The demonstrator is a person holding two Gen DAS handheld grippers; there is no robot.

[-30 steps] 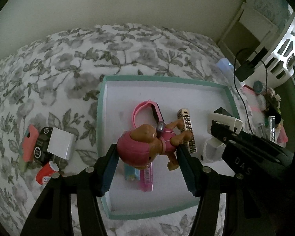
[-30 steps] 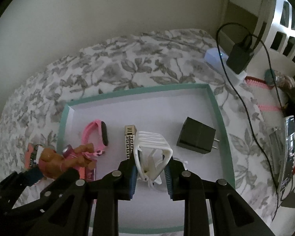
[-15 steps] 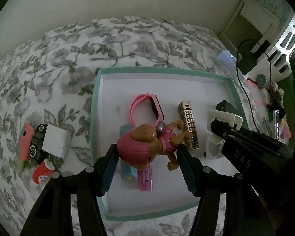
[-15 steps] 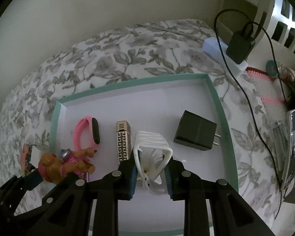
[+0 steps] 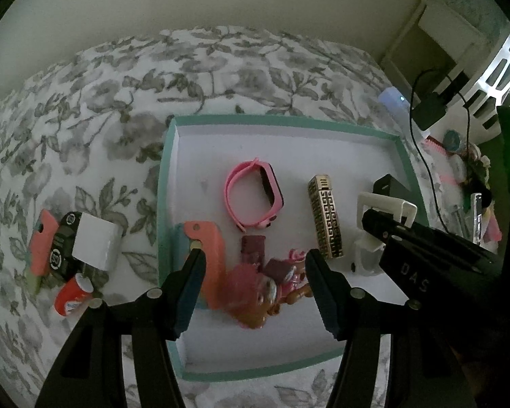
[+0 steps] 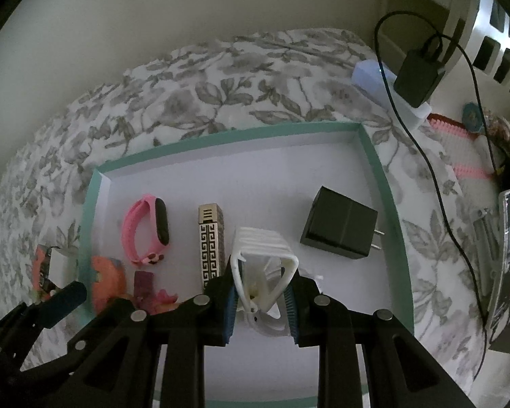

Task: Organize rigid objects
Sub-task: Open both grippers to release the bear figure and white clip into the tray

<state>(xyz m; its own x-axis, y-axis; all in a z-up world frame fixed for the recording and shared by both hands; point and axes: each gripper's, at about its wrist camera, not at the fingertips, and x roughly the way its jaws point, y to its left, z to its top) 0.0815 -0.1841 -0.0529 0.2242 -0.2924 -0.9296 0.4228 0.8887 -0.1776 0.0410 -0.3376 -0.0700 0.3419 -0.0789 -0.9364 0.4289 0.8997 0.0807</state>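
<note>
blurred: toy figure (image 5: 255, 292) | hidden: perhaps half the black charger (image 5: 389, 185)

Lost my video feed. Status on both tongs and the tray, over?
Left tongs open, toy dog loose between them in teal tray. Right tongs shut on white clip. Gold case close beside it.

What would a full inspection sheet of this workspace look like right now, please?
Surface: floral bedspread, teal-rimmed tray on it.
Job's things: in the tray, pink watch band, gold patterned case, black charger plug, orange piece, maroon piece, toy dog.
Clutter: white cube, black item and red cap beside the tray.
Grippers: left gripper open, toy dog between its fingers, left pad clear of it; right gripper shut on white clip.
Cables: black cable from black adapter, outside the tray.
Surroundings: plain wall; cluttered surface at right.
</note>
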